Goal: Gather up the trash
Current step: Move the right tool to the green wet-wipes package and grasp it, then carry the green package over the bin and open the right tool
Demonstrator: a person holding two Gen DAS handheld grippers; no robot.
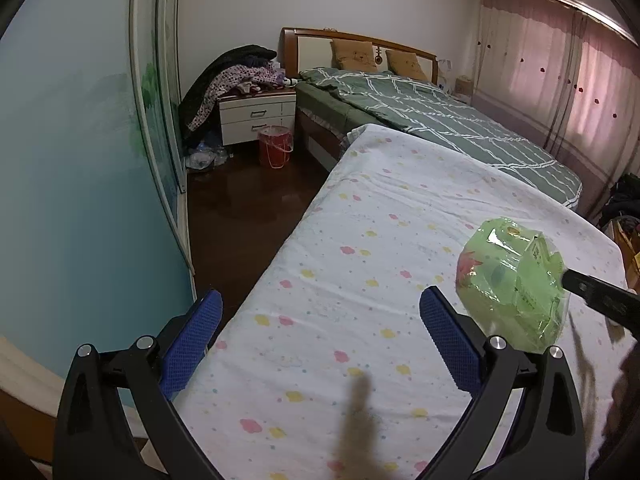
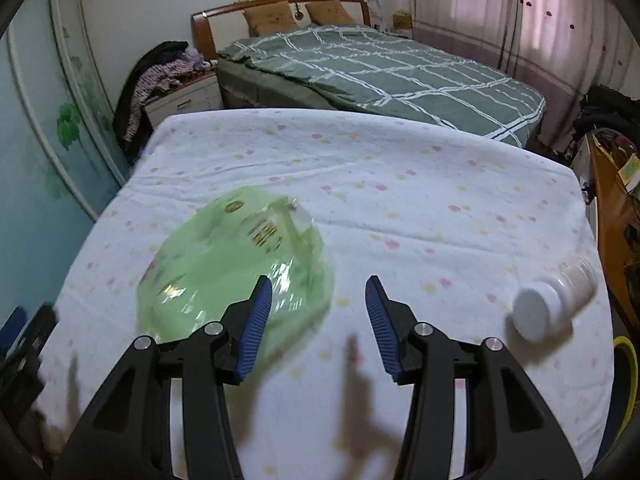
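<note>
A crumpled green plastic wrapper (image 2: 224,268) lies on the white flower-print sheet (image 2: 400,184); it also shows in the left wrist view (image 1: 516,288). My right gripper (image 2: 319,308) is open, its left finger over the wrapper's near edge, nothing between the jaws. A white plastic bottle (image 2: 554,300) lies on its side to the right of it. My left gripper (image 1: 320,328) is open and empty above the sheet's left edge, the wrapper just right of its right finger. A red bucket (image 1: 275,146) lined with a bag stands on the floor by the nightstand.
A bed with a green checked duvet (image 2: 392,72) lies beyond the white sheet. A nightstand (image 1: 256,114) piled with clothes stands at the back left. Dark wooden floor (image 1: 240,208) runs between the sheet and the wardrobe. Clutter and a wooden unit (image 2: 612,200) stand at right.
</note>
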